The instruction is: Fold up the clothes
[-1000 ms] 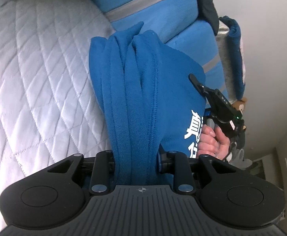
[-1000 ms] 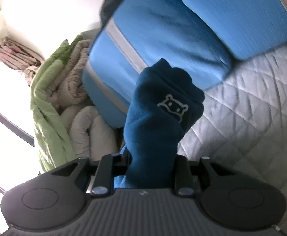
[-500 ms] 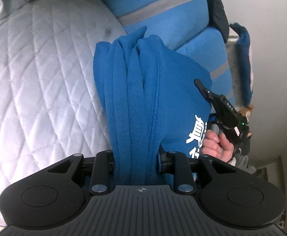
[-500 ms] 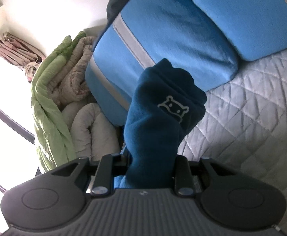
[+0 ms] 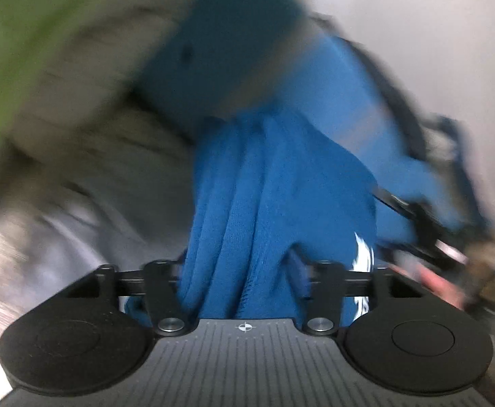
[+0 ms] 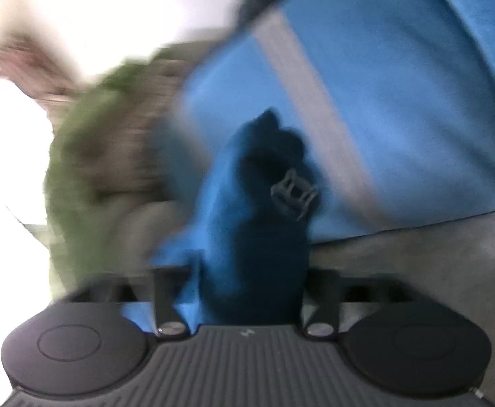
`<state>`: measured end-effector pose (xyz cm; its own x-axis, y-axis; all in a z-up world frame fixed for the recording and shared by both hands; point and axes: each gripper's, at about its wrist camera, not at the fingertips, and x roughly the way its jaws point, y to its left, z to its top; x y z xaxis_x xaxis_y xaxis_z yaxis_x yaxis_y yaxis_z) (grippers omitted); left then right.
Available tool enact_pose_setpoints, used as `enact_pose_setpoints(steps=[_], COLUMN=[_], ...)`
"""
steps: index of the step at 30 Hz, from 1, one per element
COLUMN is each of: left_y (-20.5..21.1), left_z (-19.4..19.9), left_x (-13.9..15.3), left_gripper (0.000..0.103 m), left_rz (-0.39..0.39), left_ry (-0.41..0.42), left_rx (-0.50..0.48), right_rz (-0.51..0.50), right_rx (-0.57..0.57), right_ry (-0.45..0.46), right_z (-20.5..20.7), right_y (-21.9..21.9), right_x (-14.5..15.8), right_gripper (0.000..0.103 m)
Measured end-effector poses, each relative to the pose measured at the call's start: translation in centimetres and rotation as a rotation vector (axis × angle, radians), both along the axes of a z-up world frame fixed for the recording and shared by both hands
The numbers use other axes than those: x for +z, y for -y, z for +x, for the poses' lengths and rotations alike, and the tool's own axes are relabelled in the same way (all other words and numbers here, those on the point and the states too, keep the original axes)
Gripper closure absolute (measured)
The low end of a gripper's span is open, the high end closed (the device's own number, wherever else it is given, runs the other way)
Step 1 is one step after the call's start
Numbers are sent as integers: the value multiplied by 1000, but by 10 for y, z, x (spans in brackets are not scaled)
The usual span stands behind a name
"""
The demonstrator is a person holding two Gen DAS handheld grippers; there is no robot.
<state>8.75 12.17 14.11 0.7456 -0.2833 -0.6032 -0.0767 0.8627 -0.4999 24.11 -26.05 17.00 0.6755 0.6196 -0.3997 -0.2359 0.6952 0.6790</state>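
My left gripper (image 5: 244, 271) is clamped on bunched folds of the blue sweatshirt (image 5: 274, 186); my right gripper (image 6: 247, 288) pinches another bunch of it, fabric rising between both jaws. Views blurred.

Setting: home bedroom.
Blue pillows with grey stripes (image 6: 400, 101) lay on a grey bed (image 6: 417, 247), beside heaped green and beige bedding (image 6: 88, 169) against a plain wall (image 5: 434, 34); both views were motion-blurred.

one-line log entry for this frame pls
left gripper: shut on sweatshirt | right gripper: shut on sweatshirt | views: motion-blurred
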Motion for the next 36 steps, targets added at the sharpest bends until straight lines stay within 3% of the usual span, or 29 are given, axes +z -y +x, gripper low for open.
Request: enact_pose_setpoints(steps=[3, 7, 15, 20, 26, 32, 36], left_y=[9, 21, 27, 34, 58, 102, 102], left_z=[6, -10, -47, -65, -54, -34, -27], left_x=[-13, -22, -11, -6, -15, -38, -57], left_gripper=[38, 38, 38, 33, 33, 33, 22], left_rz=[180, 208, 252, 278, 282, 461, 488], left_ry=[-29, -3, 50, 79, 124, 193, 154], left_rx=[81, 84, 31, 28, 7, -87, -99], right_rz=[-184, -309, -316, -392, -470, -551, -563], right_rx=[-22, 21, 11, -7, -19, -37, -66], right_ry=[16, 29, -32, 18, 75, 132, 114], right_z=[-9, -37, -77, -107, -150, -200, -219], right_y=[-11, 1, 46, 64, 89, 122, 146], right_x=[-13, -39, -55, -36, -16, -11, -16], right_gripper=[1, 1, 1, 1, 1, 1, 1])
